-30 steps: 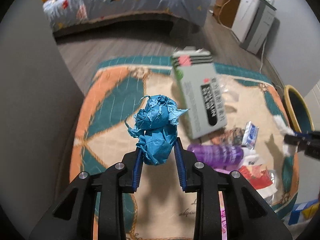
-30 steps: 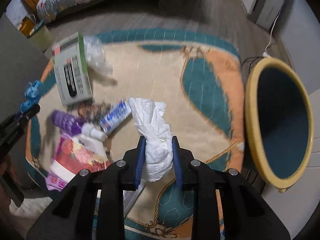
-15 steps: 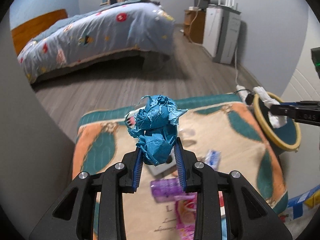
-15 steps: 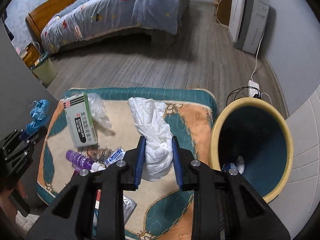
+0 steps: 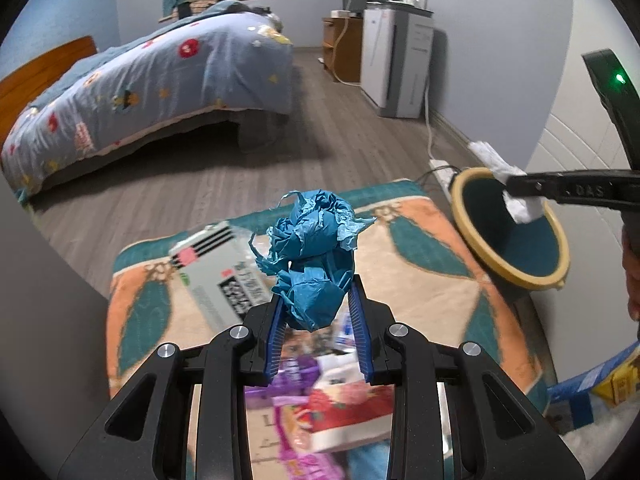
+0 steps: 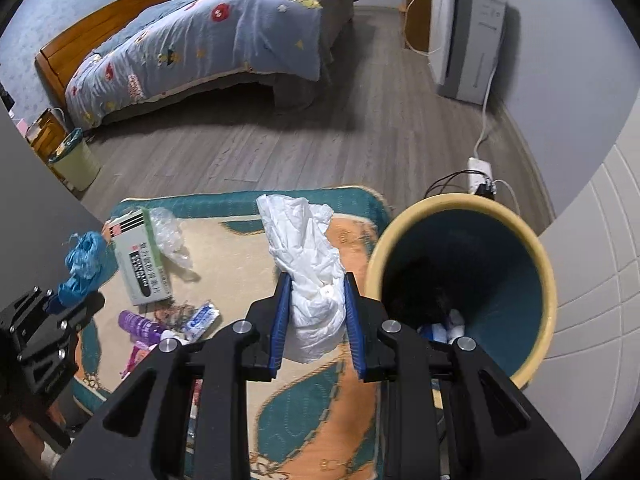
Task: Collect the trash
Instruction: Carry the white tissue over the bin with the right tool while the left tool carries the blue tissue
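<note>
My left gripper (image 5: 316, 312) is shut on a crumpled blue paper wad (image 5: 314, 252), held above the rug. My right gripper (image 6: 316, 304) is shut on a crumpled white tissue (image 6: 312, 268), held just left of the rim of the yellow bin with a teal inside (image 6: 548, 280). In the left wrist view the right gripper holds the white tissue (image 5: 520, 204) over the bin's rim (image 5: 480, 248). A few pieces of trash lie at the bin's bottom (image 6: 448, 326). A grey box (image 6: 140, 260), purple bottle (image 6: 140, 326), small blue-white packet (image 6: 202, 320) and red wrapper (image 5: 348, 412) lie on the rug.
The patterned rug (image 6: 240, 264) lies on grey wood flooring. A bed with a blue quilt (image 6: 208, 40) stands behind. A white appliance (image 6: 464, 36) and a power strip with cables (image 6: 480, 172) sit at the right. A small green bin (image 6: 76, 162) stands at far left.
Both grippers have risen and tilted up with their loads. The right gripper has carried the white tissue right, to the bin's rim.
</note>
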`<state>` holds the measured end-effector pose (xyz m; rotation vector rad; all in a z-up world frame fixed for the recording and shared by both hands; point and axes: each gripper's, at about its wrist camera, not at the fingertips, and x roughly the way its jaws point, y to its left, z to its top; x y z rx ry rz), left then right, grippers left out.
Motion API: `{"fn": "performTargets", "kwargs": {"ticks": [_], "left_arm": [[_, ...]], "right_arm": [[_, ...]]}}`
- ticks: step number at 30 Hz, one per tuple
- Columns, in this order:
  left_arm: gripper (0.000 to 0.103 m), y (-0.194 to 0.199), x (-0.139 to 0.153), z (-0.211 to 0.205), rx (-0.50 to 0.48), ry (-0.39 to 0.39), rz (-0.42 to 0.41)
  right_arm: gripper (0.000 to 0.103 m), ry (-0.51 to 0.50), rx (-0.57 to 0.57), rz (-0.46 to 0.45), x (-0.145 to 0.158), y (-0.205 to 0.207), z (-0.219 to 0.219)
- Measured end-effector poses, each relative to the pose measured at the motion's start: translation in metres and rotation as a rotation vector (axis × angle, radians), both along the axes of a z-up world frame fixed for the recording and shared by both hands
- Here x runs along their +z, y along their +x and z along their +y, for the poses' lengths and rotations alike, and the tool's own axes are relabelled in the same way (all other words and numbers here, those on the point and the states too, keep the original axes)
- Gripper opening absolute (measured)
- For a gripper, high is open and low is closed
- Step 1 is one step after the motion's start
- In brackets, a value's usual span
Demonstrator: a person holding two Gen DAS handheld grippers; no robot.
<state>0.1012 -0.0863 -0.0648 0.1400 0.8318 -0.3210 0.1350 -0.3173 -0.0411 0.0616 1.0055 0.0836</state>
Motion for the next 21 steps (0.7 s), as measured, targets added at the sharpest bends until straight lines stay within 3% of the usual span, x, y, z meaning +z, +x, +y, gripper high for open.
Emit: {"fn": "performTargets", "kwargs": {"ticks": [5,21], "left_arm": [[0.031,-0.007,0.008,-0.022,-0.04,0.0,-0.007],[0.031,0.004,0.023,-0.135,-0.264,0.026,0.0]], "right_arm": [[0.025,-0.032,-0.026,-0.037,0.006,0.0,-0.014],[0.026,0.038,-0.162,-0.03,-0.002,0.007,-0.092]]}}
